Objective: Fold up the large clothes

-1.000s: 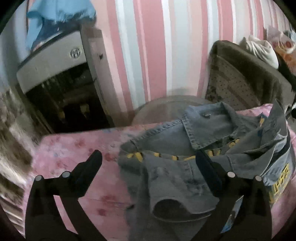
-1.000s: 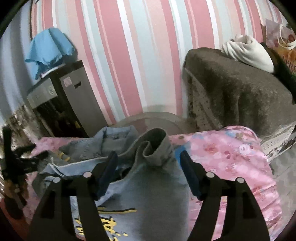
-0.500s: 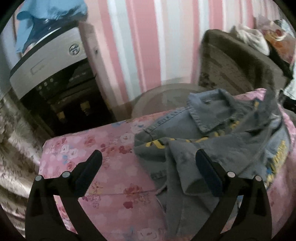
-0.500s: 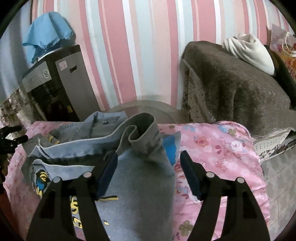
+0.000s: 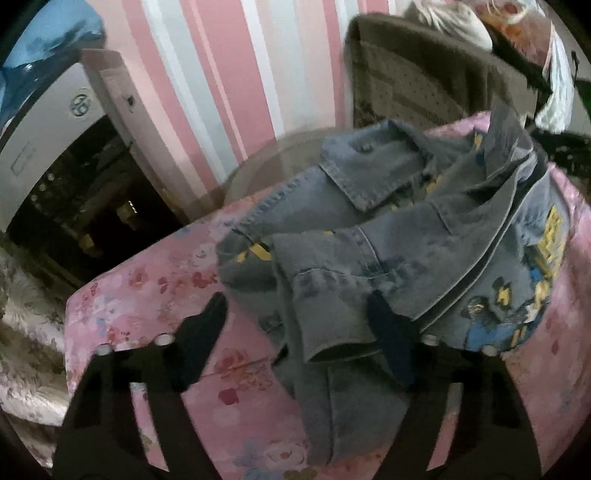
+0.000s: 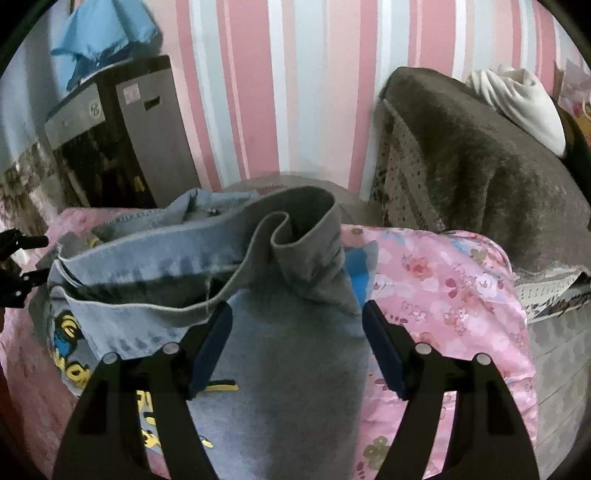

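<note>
The faded blue denim jacket (image 5: 388, 258) lies rumpled on the pink floral cover (image 5: 155, 295); its sleeve cuff (image 5: 332, 332) sits between the closing left gripper (image 5: 299, 325) jaws, unpinched; right gripper (image 6: 297, 339) stands wide over grey lining

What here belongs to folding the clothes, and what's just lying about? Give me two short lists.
For the job:
- denim jacket
- its sleeve cuff, between the closing left gripper jaws
- right gripper, open over the other sleeve
- pink floral cover underneath

Lying about:
- water dispenser
- blue cloth
- brown blanket
- white garment
</note>
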`<move>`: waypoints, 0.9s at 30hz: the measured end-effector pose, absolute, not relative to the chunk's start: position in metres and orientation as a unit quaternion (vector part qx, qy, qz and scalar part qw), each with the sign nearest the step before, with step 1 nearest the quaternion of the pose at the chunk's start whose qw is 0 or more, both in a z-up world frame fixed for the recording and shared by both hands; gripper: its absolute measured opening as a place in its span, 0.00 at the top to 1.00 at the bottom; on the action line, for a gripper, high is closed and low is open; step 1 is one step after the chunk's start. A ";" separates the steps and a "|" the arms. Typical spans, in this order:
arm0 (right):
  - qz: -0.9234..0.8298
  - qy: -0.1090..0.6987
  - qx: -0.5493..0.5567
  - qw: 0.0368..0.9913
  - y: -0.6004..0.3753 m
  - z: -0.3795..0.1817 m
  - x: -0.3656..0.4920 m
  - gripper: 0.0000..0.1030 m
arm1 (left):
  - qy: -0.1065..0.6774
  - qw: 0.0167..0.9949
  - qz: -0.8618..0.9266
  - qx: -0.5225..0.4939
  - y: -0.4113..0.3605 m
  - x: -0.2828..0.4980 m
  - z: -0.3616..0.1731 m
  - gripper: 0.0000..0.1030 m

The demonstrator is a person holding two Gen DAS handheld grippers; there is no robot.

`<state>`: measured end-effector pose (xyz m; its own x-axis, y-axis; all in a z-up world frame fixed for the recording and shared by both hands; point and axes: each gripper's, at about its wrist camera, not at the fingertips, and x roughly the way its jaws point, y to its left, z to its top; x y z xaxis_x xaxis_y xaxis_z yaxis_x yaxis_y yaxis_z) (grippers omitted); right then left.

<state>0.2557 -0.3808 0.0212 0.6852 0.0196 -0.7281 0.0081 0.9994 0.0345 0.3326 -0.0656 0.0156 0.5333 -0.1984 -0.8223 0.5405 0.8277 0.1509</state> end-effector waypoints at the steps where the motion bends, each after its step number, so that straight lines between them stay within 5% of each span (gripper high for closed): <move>1: 0.001 0.392 0.019 0.920 -0.381 0.020 0.257 0.29 | 0.437 0.850 -0.219 0.197 -0.071 0.336 0.011 0.41; 3: -0.001 0.389 0.028 0.921 -0.383 0.017 0.260 0.29 | 0.441 0.848 -0.223 0.192 -0.079 0.341 0.004 0.58; 9: 0.000 0.400 0.020 0.916 -0.377 -0.002 0.274 0.29 | 0.456 0.854 -0.193 0.158 -0.094 0.379 -0.011 0.78; 20: -0.014 0.399 0.054 0.915 -0.386 -0.012 0.282 0.29 | 0.517 0.825 -0.212 -0.089 -0.060 0.463 -0.003 0.81; 23: -0.015 0.395 0.067 0.916 -0.391 -0.010 0.282 0.29 | 0.512 0.828 -0.202 -0.107 -0.054 0.466 0.007 0.71; 26: -0.014 0.386 0.080 0.919 -0.395 -0.007 0.281 0.29 | 0.480 0.860 -0.151 -0.081 -0.046 0.464 0.025 0.19; 27: -0.016 0.382 0.083 0.920 -0.396 -0.006 0.281 0.29 | 0.475 0.863 -0.147 -0.091 -0.041 0.464 0.029 0.15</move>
